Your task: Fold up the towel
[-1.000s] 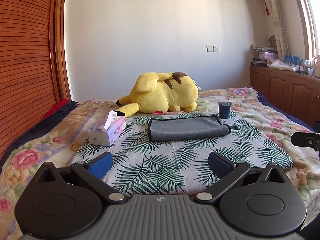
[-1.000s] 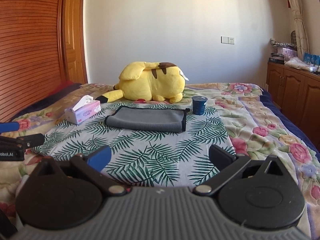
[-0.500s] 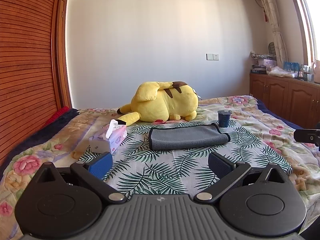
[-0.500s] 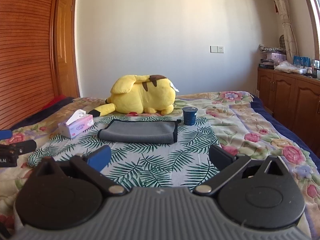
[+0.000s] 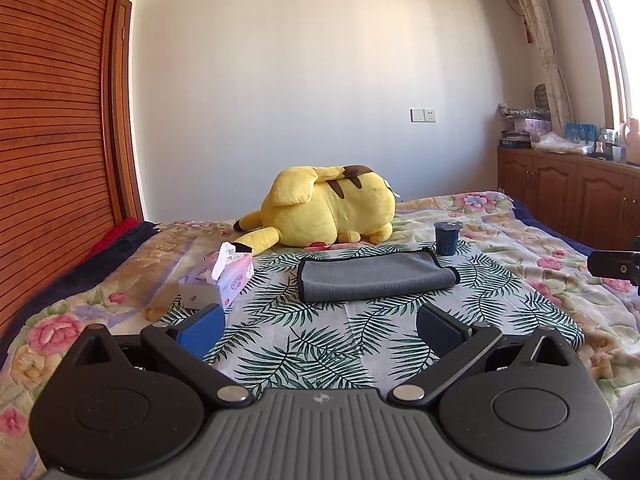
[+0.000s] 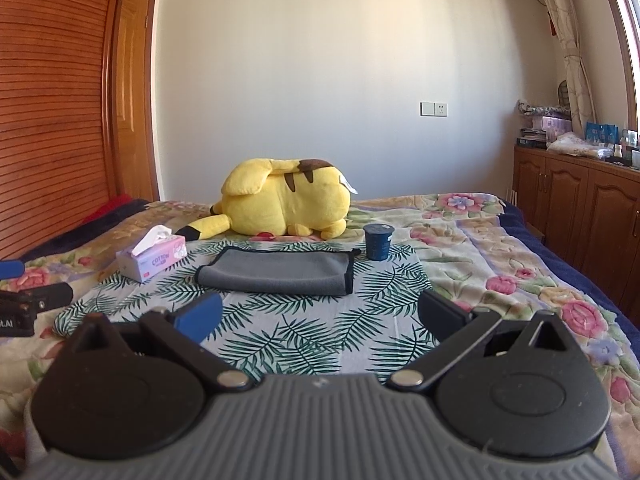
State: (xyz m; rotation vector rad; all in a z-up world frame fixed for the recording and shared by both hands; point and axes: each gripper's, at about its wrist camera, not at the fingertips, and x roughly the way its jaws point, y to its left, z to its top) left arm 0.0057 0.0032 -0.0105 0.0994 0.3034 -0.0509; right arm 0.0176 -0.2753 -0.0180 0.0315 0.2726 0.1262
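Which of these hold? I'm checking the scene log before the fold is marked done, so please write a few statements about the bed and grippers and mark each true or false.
1. The grey towel lies folded on the palm-leaf sheet. True.
2. The left gripper is shut on the towel. False: its jaws stand open, short of the towel.
3. The dark blue cup stands upright near the towel's right end. True.
4. The tissue box sits on top of the towel. False: it sits apart, to the towel's left.
5. The right gripper is open and holds nothing. True.
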